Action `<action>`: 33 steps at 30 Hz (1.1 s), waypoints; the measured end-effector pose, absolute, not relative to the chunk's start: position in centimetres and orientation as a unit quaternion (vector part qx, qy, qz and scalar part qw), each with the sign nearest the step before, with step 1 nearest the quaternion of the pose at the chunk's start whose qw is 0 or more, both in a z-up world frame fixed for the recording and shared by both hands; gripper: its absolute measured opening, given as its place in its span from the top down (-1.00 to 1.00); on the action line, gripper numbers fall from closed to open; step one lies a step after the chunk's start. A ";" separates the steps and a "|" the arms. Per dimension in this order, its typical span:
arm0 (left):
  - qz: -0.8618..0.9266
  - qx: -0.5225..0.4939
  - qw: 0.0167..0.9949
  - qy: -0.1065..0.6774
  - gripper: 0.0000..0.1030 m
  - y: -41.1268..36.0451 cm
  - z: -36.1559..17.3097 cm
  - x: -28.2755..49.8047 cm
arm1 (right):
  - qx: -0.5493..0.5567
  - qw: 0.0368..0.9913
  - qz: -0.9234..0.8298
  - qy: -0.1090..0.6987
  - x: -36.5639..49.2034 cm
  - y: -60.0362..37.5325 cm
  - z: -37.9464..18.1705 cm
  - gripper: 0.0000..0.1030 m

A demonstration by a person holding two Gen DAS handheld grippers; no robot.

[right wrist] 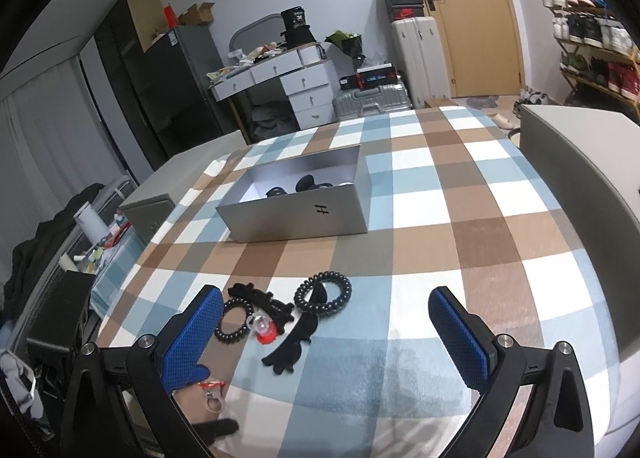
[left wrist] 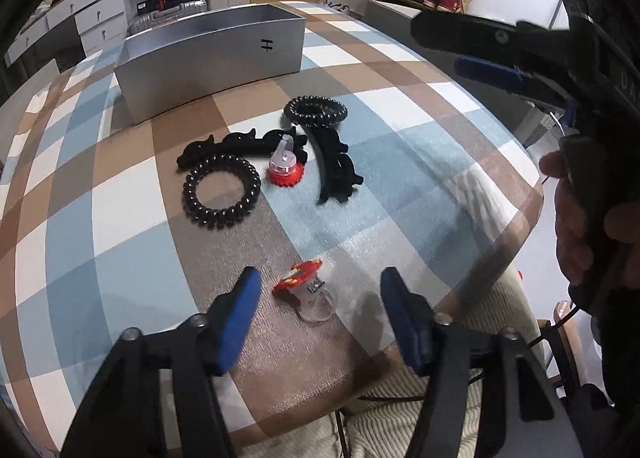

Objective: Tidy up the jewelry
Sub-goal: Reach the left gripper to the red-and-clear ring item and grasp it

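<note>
The toy ring [left wrist: 306, 292] lies between the pads of the open left hand-held gripper [left wrist: 318, 298], untouched, its band pointing toward the camera; the right hand-held gripper [right wrist: 326, 324], also open, hangs farther off.

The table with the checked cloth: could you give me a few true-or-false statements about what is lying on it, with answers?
1. Two black spiral hair ties lie on the cloth, one nearer the camera and one farther off. True.
2. The grey box is empty. False: the right wrist view shows dark items inside it.
3. A red-topped toy ring lies between the fingers of the left hand-held gripper. True.
4. The left pads are pressing on that ring. False: gaps show on both sides.
5. The right hand-held gripper holds a black hair clip. False: its jaws are open and empty.
</note>
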State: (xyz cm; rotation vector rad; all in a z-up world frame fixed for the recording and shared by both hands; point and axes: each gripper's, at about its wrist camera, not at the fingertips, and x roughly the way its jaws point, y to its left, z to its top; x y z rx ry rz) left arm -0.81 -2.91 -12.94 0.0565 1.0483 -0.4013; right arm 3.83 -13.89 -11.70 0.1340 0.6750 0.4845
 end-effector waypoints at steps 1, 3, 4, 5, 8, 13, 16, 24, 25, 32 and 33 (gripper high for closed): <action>-0.190 0.025 0.847 0.497 0.08 -2.9 -13.0 -0.7 | 0.065 0.912 0.235 0.329 3.9 -13.9 -11.7 -1.00; -0.187 0.020 0.847 0.497 0.24 -2.7 -12.9 -0.6 | 0.064 0.912 0.233 0.332 4.0 -13.8 -11.8 -1.00; -0.185 0.019 0.847 0.498 0.31 -2.7 -13.0 -0.5 | 0.065 0.911 0.233 0.334 4.0 -13.8 -11.9 -1.00; -0.186 0.018 0.847 0.498 0.39 -2.6 -12.9 -0.6 | 0.065 0.911 0.232 0.335 4.0 -13.8 -11.9 -1.00; -0.184 0.022 0.848 0.497 0.56 -2.6 -13.0 -0.7 | 0.066 0.909 0.235 0.337 3.9 -13.6 -12.0 -1.00; -0.187 0.021 0.848 0.496 0.60 -2.5 -12.9 -0.8 | 0.063 0.905 0.247 0.341 3.9 -13.0 -12.0 -1.00; -0.187 0.021 0.852 0.489 0.66 -2.4 -12.6 -1.0 | 0.058 0.903 0.252 0.342 3.8 -12.7 -12.0 -1.00; -0.179 0.003 0.861 0.476 0.66 -0.8 -11.8 -1.0 | 0.053 0.894 0.269 0.355 3.8 -11.7 -12.8 -1.00; -0.176 0.002 0.863 0.473 0.66 -0.5 -11.7 -1.0 | 0.051 0.892 0.271 0.357 3.8 -11.4 -13.0 -1.00; -0.148 -0.018 0.879 0.454 0.66 2.4 -10.9 -1.2 | 0.032 0.877 0.294 0.378 4.3 -8.8 -14.5 -0.78; -0.143 -0.021 0.881 0.451 0.66 2.8 -10.7 -1.2 | 0.029 0.874 0.297 0.382 4.4 -8.3 -14.7 -0.71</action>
